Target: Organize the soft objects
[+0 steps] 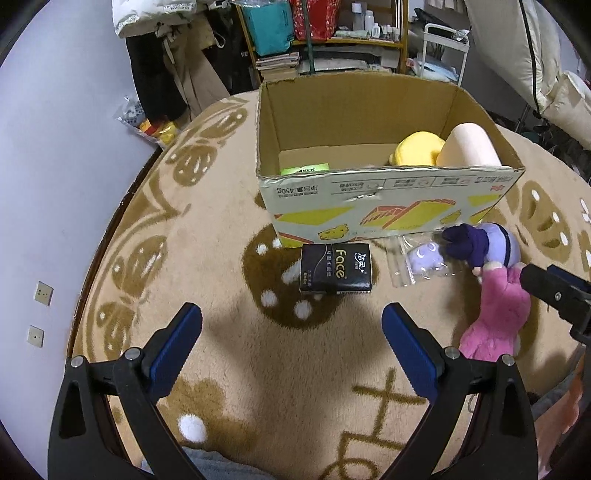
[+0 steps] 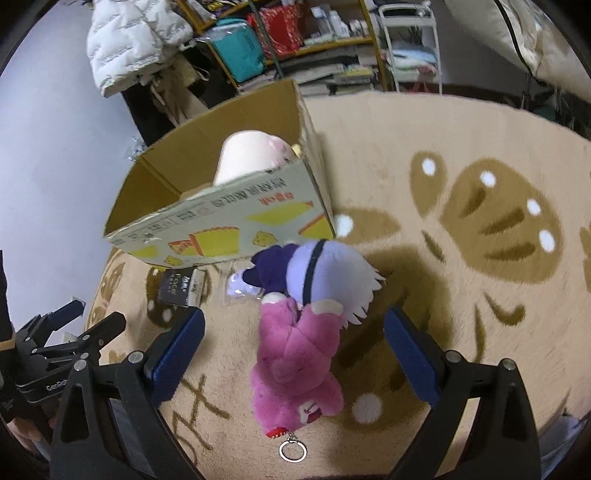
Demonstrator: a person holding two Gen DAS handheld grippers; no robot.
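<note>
An open cardboard box (image 1: 388, 206) stands on the rug and also shows in the right wrist view (image 2: 229, 229). Inside it lie a yellow plush (image 1: 415, 149), a peach plush (image 1: 467, 146) and a green pack (image 1: 304, 170). A black tissue pack (image 1: 335, 268) lies in front of it. A pink plush (image 2: 295, 362) and a purple plush (image 2: 317, 273) lie by the box. My left gripper (image 1: 291, 328) is open and empty, short of the tissue pack. My right gripper (image 2: 295, 332) is open, its fingers on either side of the pink plush.
A small purple toy in a clear bag (image 1: 424, 260) lies by the box. The round patterned rug (image 1: 229, 369) covers the table. Shelves with clutter (image 1: 325, 33) stand behind, and a wall (image 1: 55, 184) lies to the left.
</note>
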